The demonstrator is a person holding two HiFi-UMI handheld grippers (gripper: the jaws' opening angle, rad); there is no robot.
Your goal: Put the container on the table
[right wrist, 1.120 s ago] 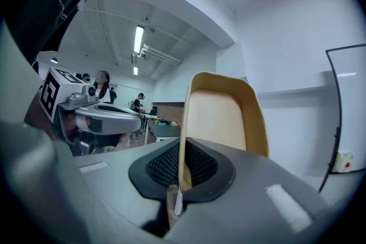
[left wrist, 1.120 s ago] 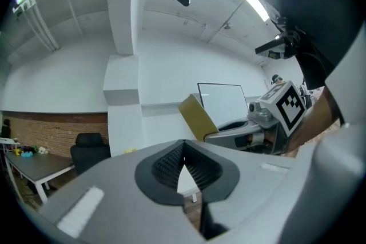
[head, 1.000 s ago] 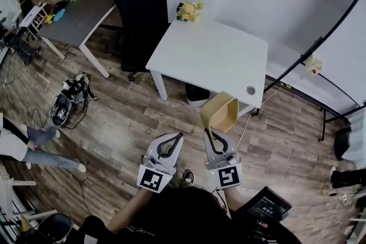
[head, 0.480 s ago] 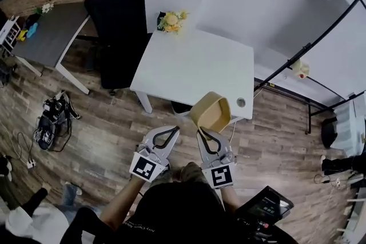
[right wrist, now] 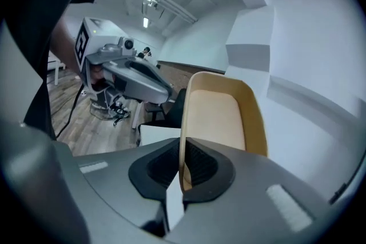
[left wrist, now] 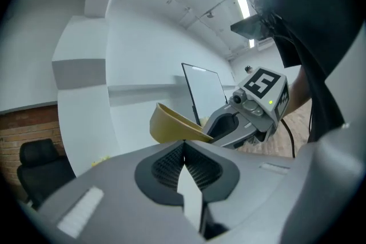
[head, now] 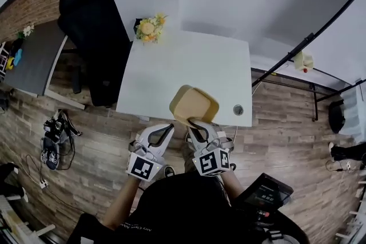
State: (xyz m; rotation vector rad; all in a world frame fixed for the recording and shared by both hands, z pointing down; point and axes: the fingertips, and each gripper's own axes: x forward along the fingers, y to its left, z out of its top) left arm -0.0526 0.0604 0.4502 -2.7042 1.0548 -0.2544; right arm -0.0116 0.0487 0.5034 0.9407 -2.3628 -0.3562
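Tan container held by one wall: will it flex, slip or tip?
Probably stiff and light: the right claw carries the container by one thin wall with no visible sag. The smooth wall may pivot in such a narrow grip. Its broad base should sit stably on the table.

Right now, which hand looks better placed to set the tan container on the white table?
Right: the right tool grips the container by its wall, over the table near its front edge. The left tool is shut, empty.

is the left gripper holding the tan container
No, the left gripper has its jaws shut together on nothing; the right gripper pinches the container by its wall.
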